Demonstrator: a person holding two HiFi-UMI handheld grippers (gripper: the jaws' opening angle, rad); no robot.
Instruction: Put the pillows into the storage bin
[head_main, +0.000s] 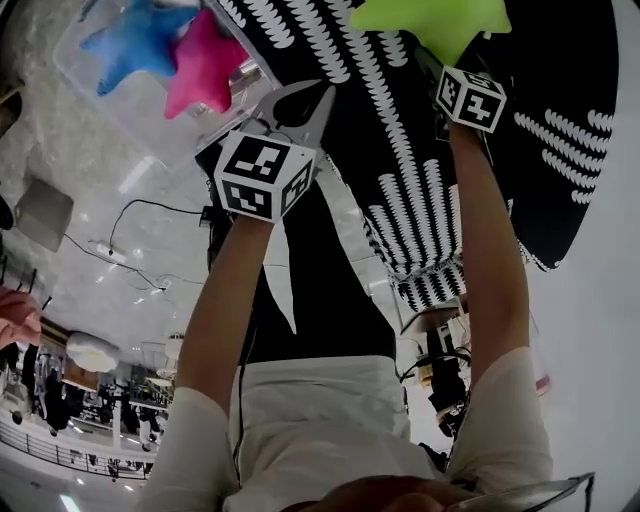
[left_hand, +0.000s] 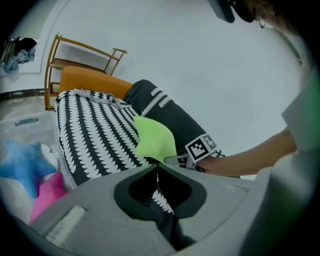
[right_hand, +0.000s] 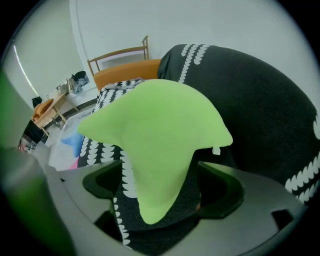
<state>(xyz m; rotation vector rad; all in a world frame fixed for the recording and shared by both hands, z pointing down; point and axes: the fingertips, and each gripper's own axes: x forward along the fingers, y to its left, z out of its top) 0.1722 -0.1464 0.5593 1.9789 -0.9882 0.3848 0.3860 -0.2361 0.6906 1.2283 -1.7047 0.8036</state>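
Right gripper (right_hand: 162, 189) jaws are standing wide, gripping the green star pillow (right_hand: 160, 130) by one arm. Left gripper (left_hand: 157, 168) jaws are pinching the black-and-white pillow (left_hand: 95, 135) fabric. Beyond them, the blue star pillow (head_main: 130, 45) and pink star pillow (head_main: 205, 62) are lying in the storage bin (head_main: 105, 105).

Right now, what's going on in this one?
A person holds pillows with two handheld grippers. The left gripper is shut on a large black pillow with white leaf-like print. The right gripper, jaws wide, grips an arm of a lime-green star-shaped plush pillow together with a fold of the dark printed fabric. The clear plastic storage bin already holds a blue star-shaped pillow and a pink star-shaped pillow.
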